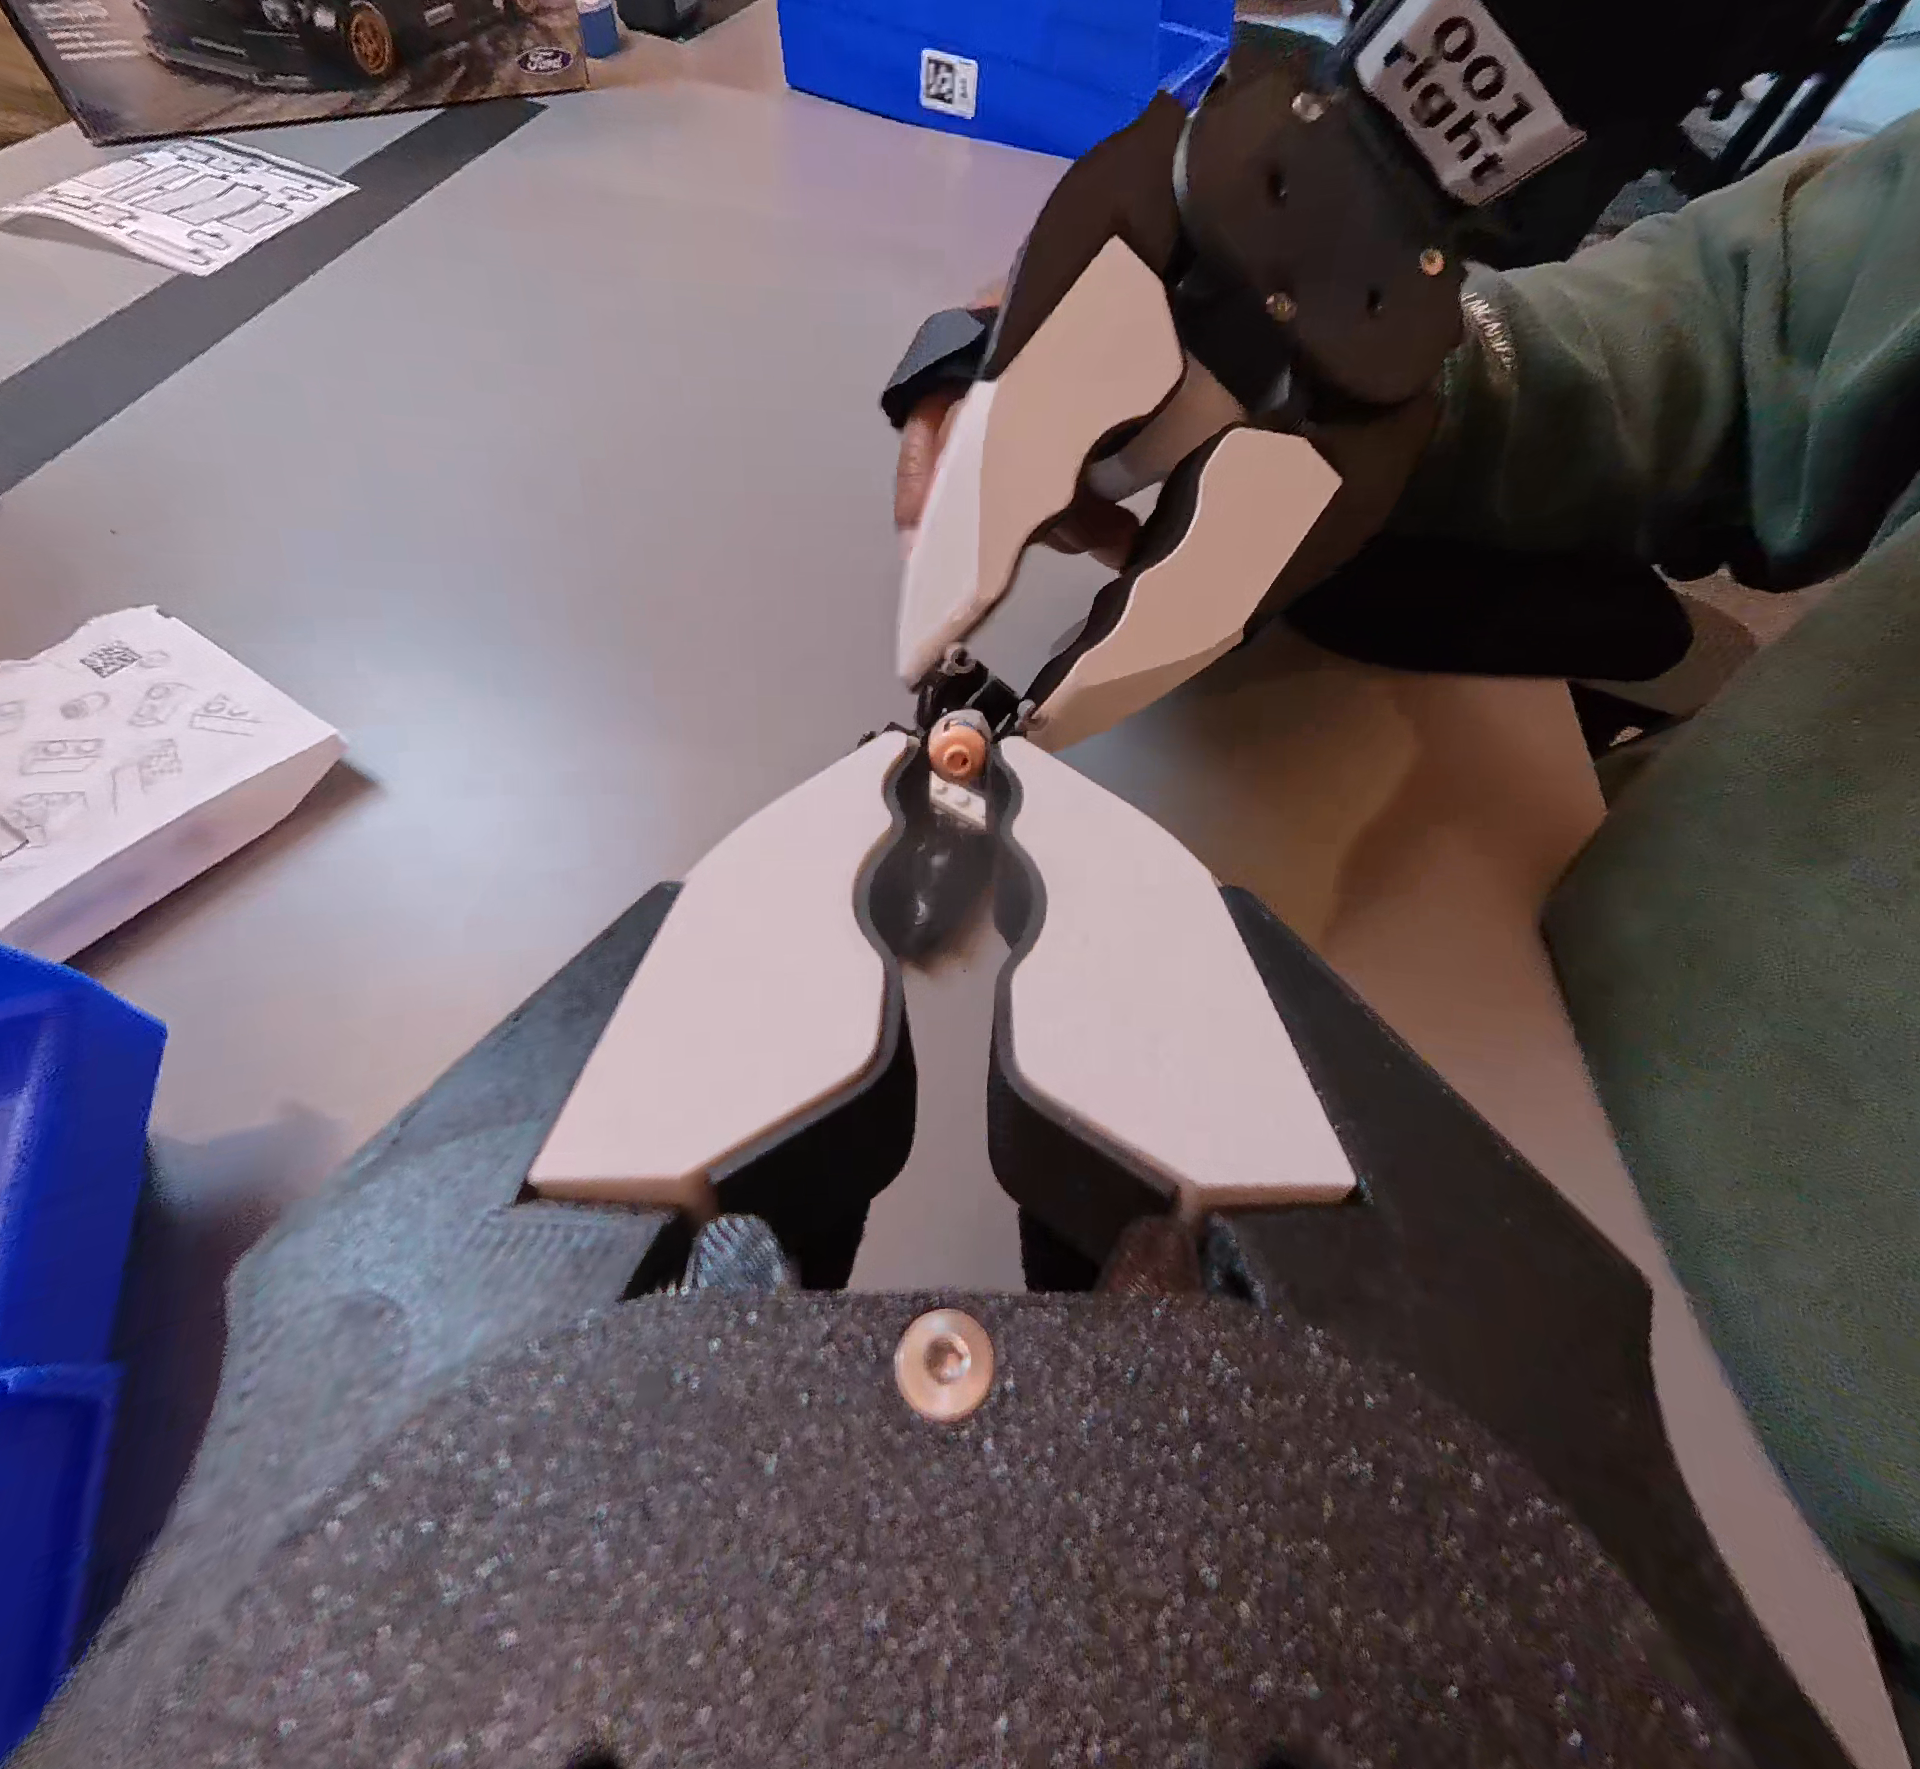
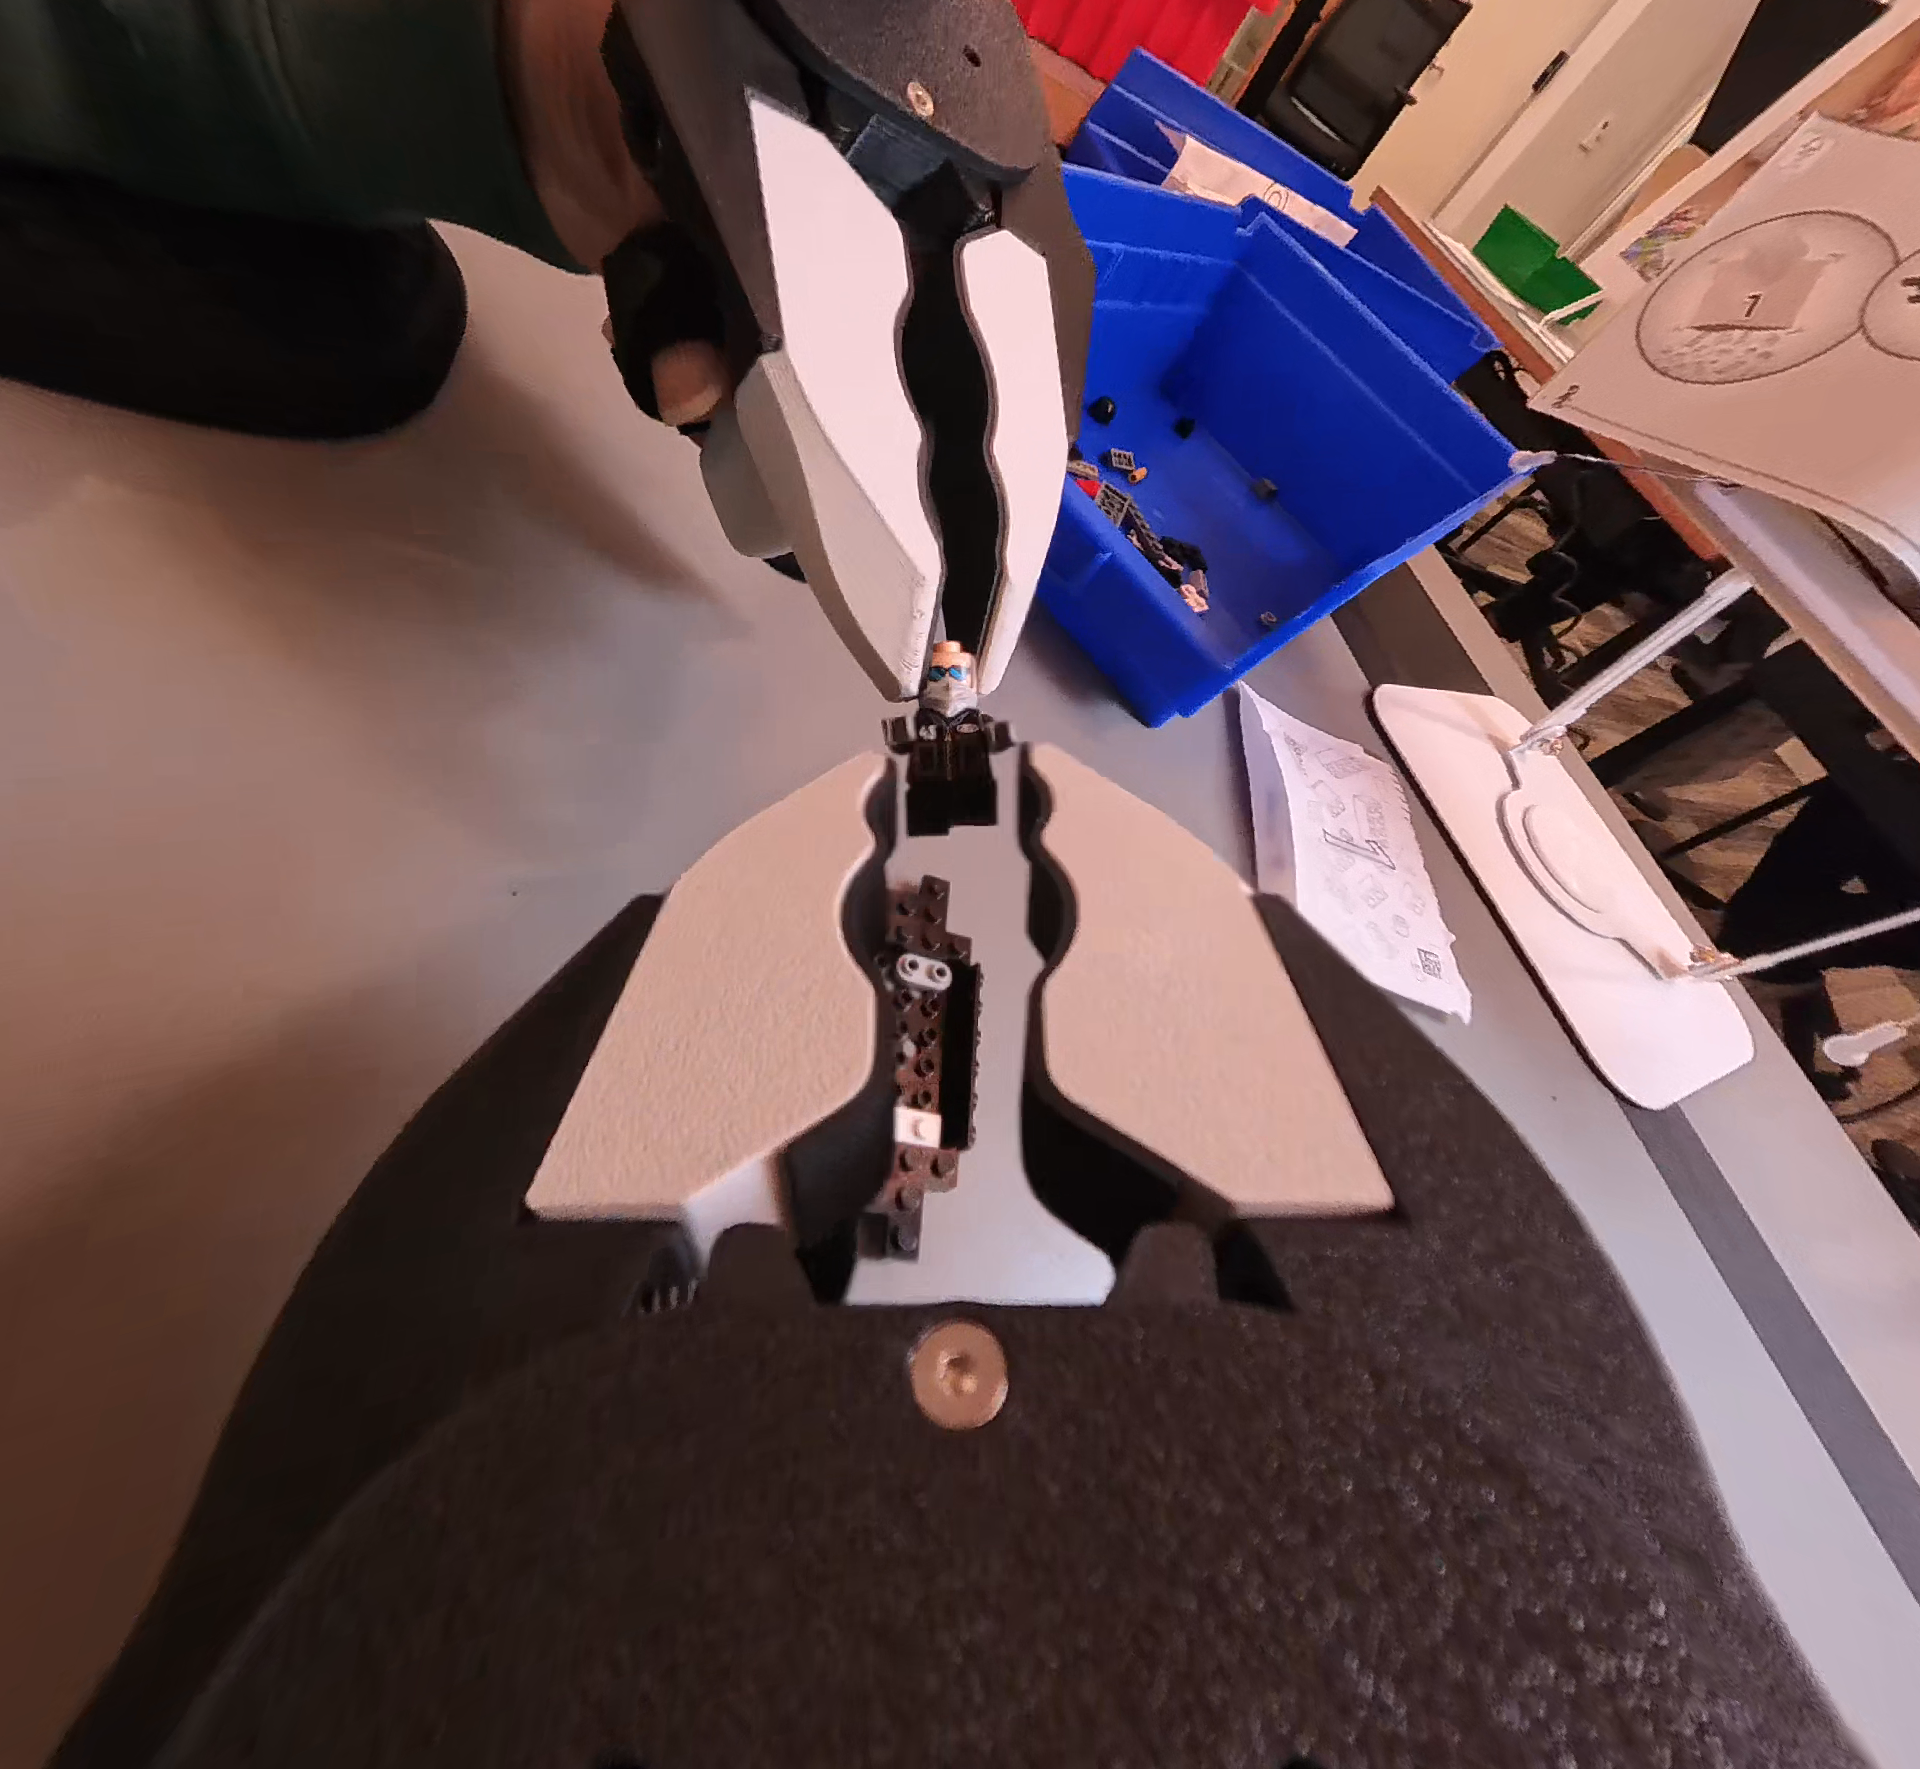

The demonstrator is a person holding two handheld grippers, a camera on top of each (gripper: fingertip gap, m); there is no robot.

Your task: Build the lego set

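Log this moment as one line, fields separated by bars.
left gripper: shut on minifigure head | right gripper: shut on minifigure body | below: black brick assembly on grey table

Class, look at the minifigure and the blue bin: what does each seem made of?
Minifigure: probably hard moulded plastic, glossy, with crisp printed detail. Blue bin: likely rigid plastic, smooth with a slight sheen, thin moulded walls and dividers.

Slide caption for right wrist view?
Right gripper grips minifigure legs; left gripper pinches its head.
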